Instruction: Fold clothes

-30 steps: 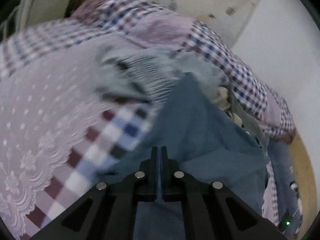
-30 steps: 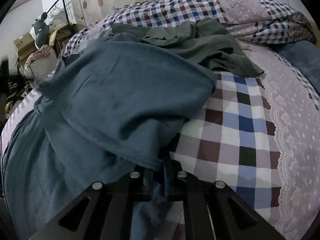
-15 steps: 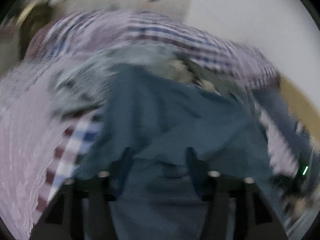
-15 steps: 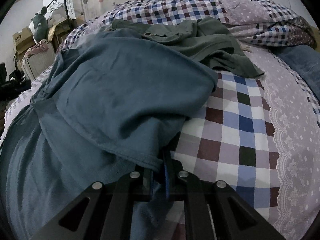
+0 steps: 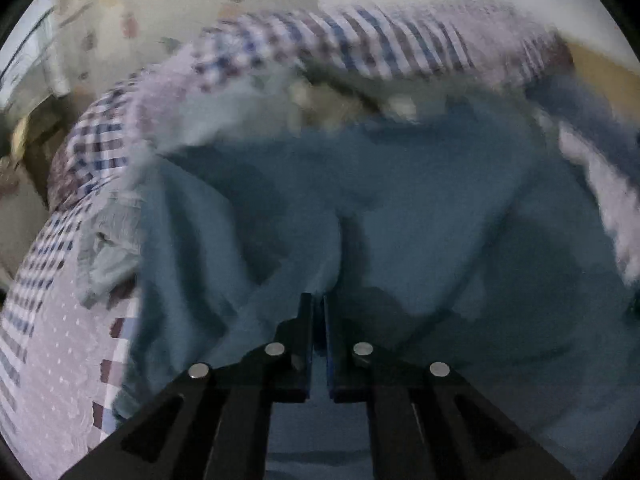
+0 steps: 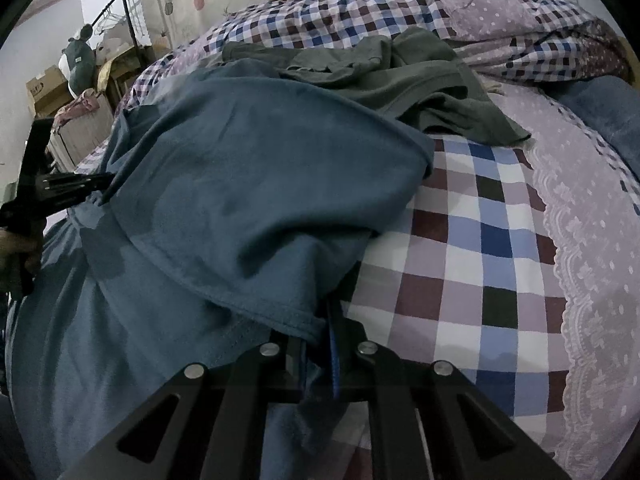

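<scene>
The blue garment [image 6: 248,184] lies on the bed [image 6: 500,240], filling the centre and left of the right wrist frame, one layer doubled over another. The right gripper [image 6: 320,340] at bottom centre is clamped on its hem. The left gripper [image 5: 318,320] is pressed together on a bunched fold, though that frame is blurred. Risks, as I judge them: a thin hem could slip free, uneven pulling could skew the fold, or the green garment [image 6: 420,84] at upper centre, which it touches, could be dragged along.
</scene>
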`<action>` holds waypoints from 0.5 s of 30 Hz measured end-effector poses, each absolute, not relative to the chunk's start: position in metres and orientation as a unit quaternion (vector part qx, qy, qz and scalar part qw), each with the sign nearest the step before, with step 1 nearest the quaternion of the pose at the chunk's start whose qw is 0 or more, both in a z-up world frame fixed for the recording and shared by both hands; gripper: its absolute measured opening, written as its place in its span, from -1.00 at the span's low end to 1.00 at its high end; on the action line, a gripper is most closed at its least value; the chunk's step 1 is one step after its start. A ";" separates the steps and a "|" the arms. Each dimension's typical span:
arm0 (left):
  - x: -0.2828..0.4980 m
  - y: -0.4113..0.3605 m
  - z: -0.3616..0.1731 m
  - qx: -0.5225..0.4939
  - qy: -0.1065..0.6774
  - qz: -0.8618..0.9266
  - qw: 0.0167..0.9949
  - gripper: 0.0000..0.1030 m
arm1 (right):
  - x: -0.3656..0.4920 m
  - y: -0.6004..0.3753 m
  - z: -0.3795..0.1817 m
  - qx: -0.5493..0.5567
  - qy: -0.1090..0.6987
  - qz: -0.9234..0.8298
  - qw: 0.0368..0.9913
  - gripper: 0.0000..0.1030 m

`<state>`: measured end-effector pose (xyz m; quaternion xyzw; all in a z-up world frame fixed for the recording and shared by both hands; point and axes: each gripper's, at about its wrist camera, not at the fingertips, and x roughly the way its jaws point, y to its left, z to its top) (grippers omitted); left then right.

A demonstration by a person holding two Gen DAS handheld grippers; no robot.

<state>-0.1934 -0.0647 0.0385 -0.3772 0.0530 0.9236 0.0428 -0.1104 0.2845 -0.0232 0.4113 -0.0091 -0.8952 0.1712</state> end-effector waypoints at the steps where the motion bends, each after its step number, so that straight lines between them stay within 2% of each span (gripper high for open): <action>1: -0.195 -0.075 0.046 -0.369 0.029 0.928 0.039 -0.93 | -0.111 0.285 -0.023 0.411 -0.012 -0.895 0.172 -0.84; 8: -0.215 -0.147 0.083 -0.342 -0.108 0.933 0.008 -0.94 | -0.112 0.289 -0.024 0.412 -0.023 -0.893 0.178 -0.84; 15: -0.261 -0.168 0.068 -0.399 -0.158 0.903 0.001 -0.89 | -0.113 0.290 -0.024 0.413 -0.026 -0.892 0.180 -0.84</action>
